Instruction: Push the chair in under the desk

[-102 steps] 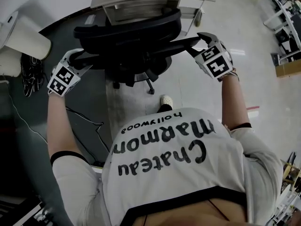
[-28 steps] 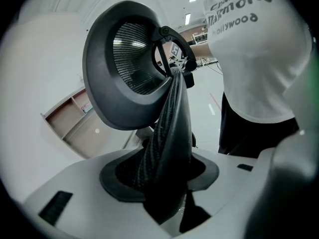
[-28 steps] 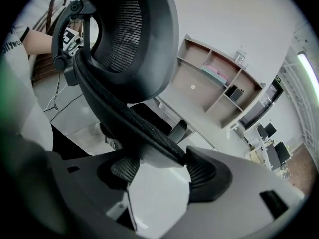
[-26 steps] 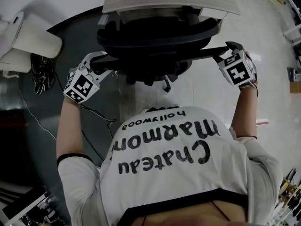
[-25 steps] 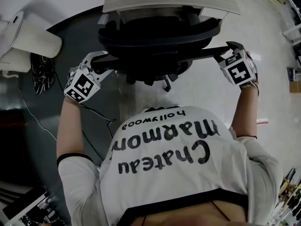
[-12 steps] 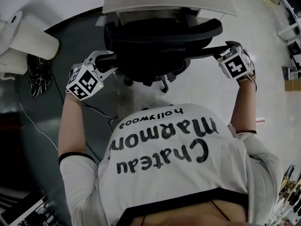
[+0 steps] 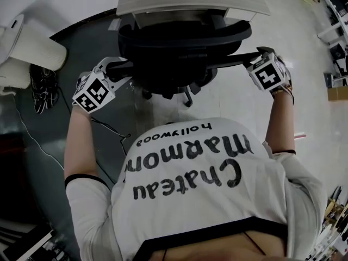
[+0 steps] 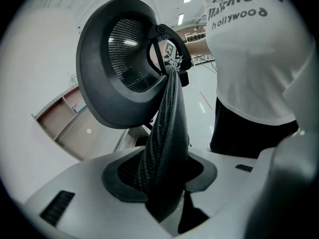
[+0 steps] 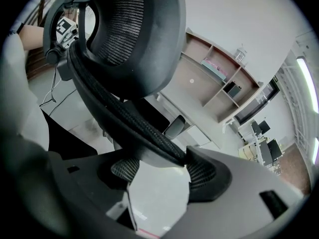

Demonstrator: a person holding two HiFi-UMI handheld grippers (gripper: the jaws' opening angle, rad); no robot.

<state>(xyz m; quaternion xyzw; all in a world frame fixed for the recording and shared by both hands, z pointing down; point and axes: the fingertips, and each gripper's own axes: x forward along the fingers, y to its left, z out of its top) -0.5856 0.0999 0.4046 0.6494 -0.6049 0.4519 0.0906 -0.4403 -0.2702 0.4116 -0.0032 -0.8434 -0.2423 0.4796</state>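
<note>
A black mesh office chair (image 7: pixel 185 42) stands with its seat tucked under the pale wood desk (image 7: pixel 190 1), and its curved backrest faces me. My left gripper (image 7: pixel 111 69) is shut on the backrest's left rim. In the left gripper view that ribbed rim (image 8: pixel 167 128) runs down between the pads, with the left gripper (image 8: pixel 162 176) pressed onto it. My right gripper (image 7: pixel 255 58) holds the right end of the backrest frame. There the rim (image 9: pixel 139 128) lies across the right gripper (image 9: pixel 159 168), wedged against both textured pads.
A white cylindrical unit (image 7: pixel 32 48) and a bundle of cables (image 7: pixel 38 86) sit on the dark floor mat (image 7: pixel 32 162) at left. A chair caster (image 7: pixel 187 99) shows just in front of my white shirt. Open wall shelves (image 9: pixel 214 83) stand beyond the desk.
Since the earliest frame the chair has rolled forward until its seat is under the desk, both grippers travelling with it. In the last half second the left gripper shifted slightly left.
</note>
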